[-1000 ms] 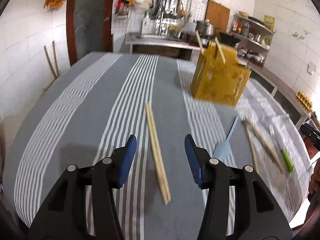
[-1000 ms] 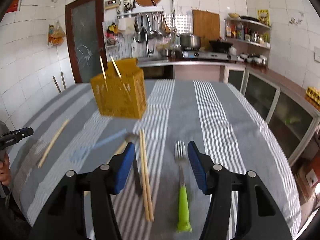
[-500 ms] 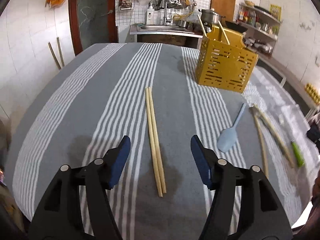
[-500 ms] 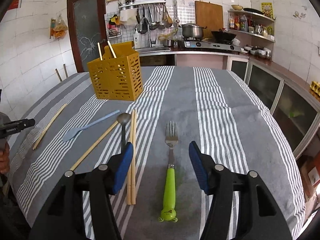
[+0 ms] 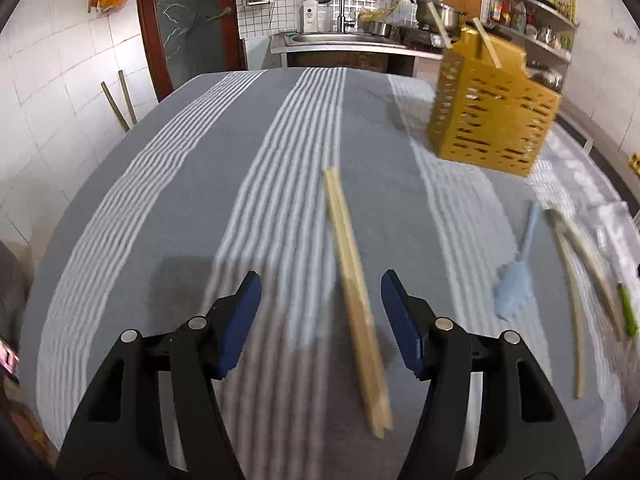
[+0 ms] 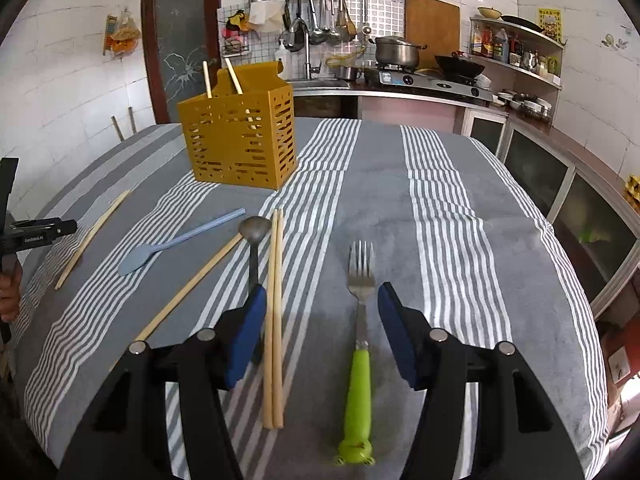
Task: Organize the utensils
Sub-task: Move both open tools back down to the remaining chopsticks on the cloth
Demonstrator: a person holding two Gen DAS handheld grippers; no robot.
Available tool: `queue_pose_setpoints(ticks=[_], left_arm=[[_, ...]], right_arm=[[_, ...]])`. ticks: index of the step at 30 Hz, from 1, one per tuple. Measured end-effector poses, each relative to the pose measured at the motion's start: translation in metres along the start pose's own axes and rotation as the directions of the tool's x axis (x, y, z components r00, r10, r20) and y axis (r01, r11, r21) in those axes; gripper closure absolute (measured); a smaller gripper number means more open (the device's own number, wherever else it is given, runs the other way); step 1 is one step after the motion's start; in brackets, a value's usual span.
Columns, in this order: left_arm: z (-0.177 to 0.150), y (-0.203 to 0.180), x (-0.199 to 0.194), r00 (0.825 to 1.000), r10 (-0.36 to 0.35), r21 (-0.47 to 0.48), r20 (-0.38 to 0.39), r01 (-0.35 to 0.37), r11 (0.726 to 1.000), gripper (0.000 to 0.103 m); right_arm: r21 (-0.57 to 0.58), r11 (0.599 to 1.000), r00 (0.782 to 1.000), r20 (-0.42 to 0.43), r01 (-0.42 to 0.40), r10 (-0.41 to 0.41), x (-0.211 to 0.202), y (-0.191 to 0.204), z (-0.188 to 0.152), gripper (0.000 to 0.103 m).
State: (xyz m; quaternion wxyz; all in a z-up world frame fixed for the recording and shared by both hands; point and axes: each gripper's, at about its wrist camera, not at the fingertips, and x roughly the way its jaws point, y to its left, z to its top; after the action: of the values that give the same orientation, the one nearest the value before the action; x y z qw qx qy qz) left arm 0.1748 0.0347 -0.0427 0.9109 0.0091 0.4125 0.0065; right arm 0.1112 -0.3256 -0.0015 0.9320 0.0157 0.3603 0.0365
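My left gripper (image 5: 320,308) is open and empty above a pair of wooden chopsticks (image 5: 352,280) that lies between its jaws on the striped cloth. My right gripper (image 6: 320,320) is open and empty; a fork with a green handle (image 6: 360,360) lies between its jaws and a second chopstick pair (image 6: 275,320) by its left jaw. The yellow perforated utensil holder (image 6: 240,144) stands at the back with two chopsticks in it; it also shows in the left wrist view (image 5: 492,112). A blue spoon (image 6: 176,242), a dark metal spoon (image 6: 254,240) and a single chopstick (image 6: 192,280) lie to the left.
The table carries a grey cloth with white stripes (image 6: 432,200). The first chopstick pair (image 6: 92,236) and the left gripper's tip (image 6: 36,232) show at far left in the right view. A kitchen counter with stove and pots (image 6: 420,76) runs behind.
The left gripper has swung a little to the left, so the chopsticks lie nearer its right jaw, and its view is blurred. The right gripper has drifted slightly left over the fork.
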Motion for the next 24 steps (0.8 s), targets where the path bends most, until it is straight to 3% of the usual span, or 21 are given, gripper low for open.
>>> queue_pose_setpoints(ticks=[6,18,21,24], left_arm=[[0.014,0.009,0.03,0.998,-0.046,0.03,-0.037,0.047,0.998,0.044],[0.027,0.003,0.064,0.996,-0.029,0.076,-0.086,0.035,0.996,0.048],[0.034,0.001,0.07,0.995,-0.053,0.088,-0.087,0.06,0.994,0.057],[0.039,-0.004,0.074,0.993,-0.078,0.108,-0.088,0.087,0.99,0.075]], right_arm=[[0.005,1.0,0.999,-0.029,0.021,-0.021,0.02,0.011,0.015,0.046],[-0.013,0.999,0.995,-0.092,0.039,-0.04,0.058,0.02,0.026,0.046],[-0.014,1.0,0.993,-0.113,0.021,-0.023,0.068,0.02,0.03,0.046],[-0.044,0.999,0.99,-0.142,0.002,-0.008,0.081,0.022,0.038,0.046]])
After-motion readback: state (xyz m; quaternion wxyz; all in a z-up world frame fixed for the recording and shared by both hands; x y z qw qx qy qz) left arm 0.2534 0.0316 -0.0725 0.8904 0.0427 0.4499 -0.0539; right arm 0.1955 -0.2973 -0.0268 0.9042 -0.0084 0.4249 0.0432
